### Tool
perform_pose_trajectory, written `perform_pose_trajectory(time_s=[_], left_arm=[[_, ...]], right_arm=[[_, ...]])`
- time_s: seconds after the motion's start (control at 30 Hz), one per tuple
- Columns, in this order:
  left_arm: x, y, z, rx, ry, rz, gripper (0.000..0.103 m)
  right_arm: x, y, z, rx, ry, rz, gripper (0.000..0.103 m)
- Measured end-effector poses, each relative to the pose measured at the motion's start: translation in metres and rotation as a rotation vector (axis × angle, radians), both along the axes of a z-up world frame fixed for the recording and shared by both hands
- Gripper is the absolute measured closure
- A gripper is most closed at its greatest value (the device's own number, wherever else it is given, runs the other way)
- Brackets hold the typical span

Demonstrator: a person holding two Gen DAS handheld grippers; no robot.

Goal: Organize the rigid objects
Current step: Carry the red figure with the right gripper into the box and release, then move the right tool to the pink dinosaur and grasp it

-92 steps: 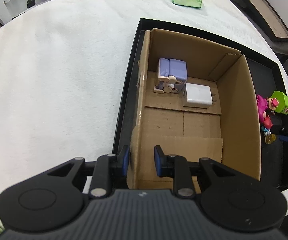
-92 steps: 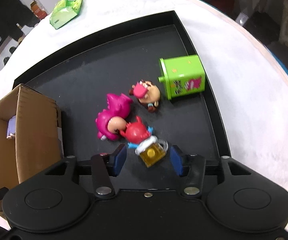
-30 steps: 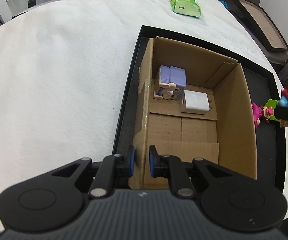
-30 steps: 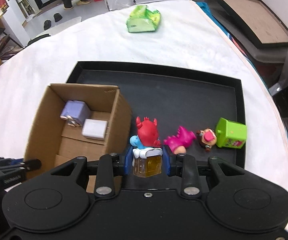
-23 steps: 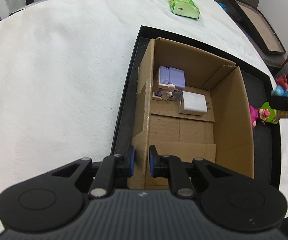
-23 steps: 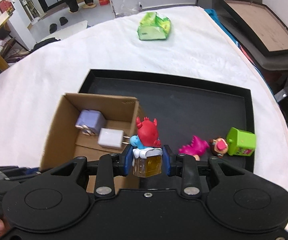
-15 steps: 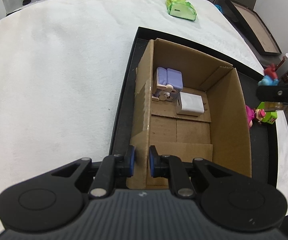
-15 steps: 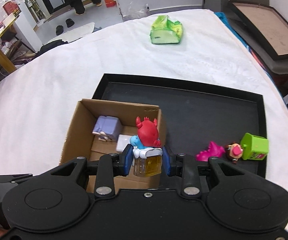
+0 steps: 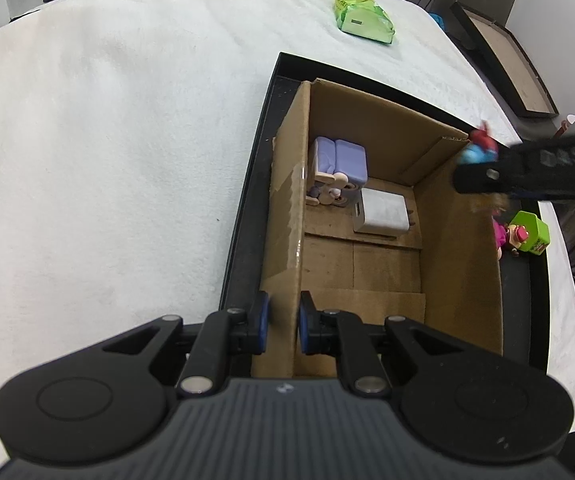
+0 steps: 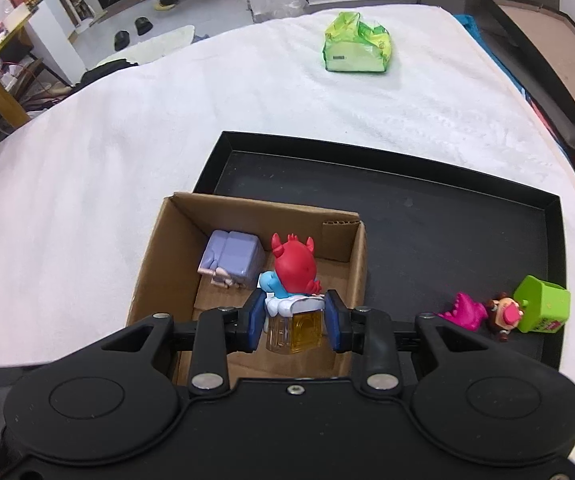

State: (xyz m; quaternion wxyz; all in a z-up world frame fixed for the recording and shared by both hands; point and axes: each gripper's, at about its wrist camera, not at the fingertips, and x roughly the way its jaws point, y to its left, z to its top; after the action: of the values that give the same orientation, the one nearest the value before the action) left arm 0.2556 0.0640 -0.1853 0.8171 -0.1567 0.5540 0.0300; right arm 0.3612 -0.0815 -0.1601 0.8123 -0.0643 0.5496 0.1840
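My right gripper (image 10: 295,318) is shut on a red and blue figure on a clear yellow mug (image 10: 293,280), held above the open cardboard box (image 10: 147,256). It shows blurred at the box's far right rim in the left wrist view (image 9: 479,150). My left gripper (image 9: 281,326) is shut on the box's near left wall (image 9: 287,240). Inside lie a purple block figure (image 9: 337,160) and a white charger (image 9: 383,212). A pink figure (image 10: 463,312), a small brown figure (image 10: 503,314) and a green cube (image 10: 543,308) lie on the black tray (image 10: 447,232).
The tray sits on a white cloth-covered table (image 9: 107,140). A green snack pack (image 10: 355,50) lies far back on the cloth. A framed board (image 10: 543,60) leans off the table's right side. Furniture and shoes stand on the floor beyond.
My right gripper has carried the red figure from above the tray leftward to over the box. My left gripper keeps its hold on the box wall.
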Motion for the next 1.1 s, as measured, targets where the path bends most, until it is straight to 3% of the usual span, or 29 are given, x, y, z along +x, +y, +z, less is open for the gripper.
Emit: perform_pose_trajectory(time_s=[0.13,0.27,0.93,1.03,1.1], left_arm=[[0.000,0.003,0.001,-0.009,-0.012,-0.008,0.089],[-0.003,0.003,0.002,-0.015,-0.022,-0.005,0.089],[-0.002,-0.011,0.008,0.067,-0.007,0.001,0.089],[-0.002,-0.013,0.008,0.075,-0.009,-0.002,0.089],[-0.002,-0.012,0.009,0.084,-0.016,0.001,0.089]], right_arm=[[0.010,0.006,-0.007,-0.063,-0.037,-0.020,0.068],[0.006,-0.007,0.004,-0.007,-0.076,-0.056,0.053],[-0.004,-0.133,-0.017,0.040,-0.007,-0.218,0.053],[-0.001,-0.140,-0.024,0.056,0.008,-0.222,0.041],[0.002,-0.144,-0.029,0.062,0.018,-0.227,0.040]])
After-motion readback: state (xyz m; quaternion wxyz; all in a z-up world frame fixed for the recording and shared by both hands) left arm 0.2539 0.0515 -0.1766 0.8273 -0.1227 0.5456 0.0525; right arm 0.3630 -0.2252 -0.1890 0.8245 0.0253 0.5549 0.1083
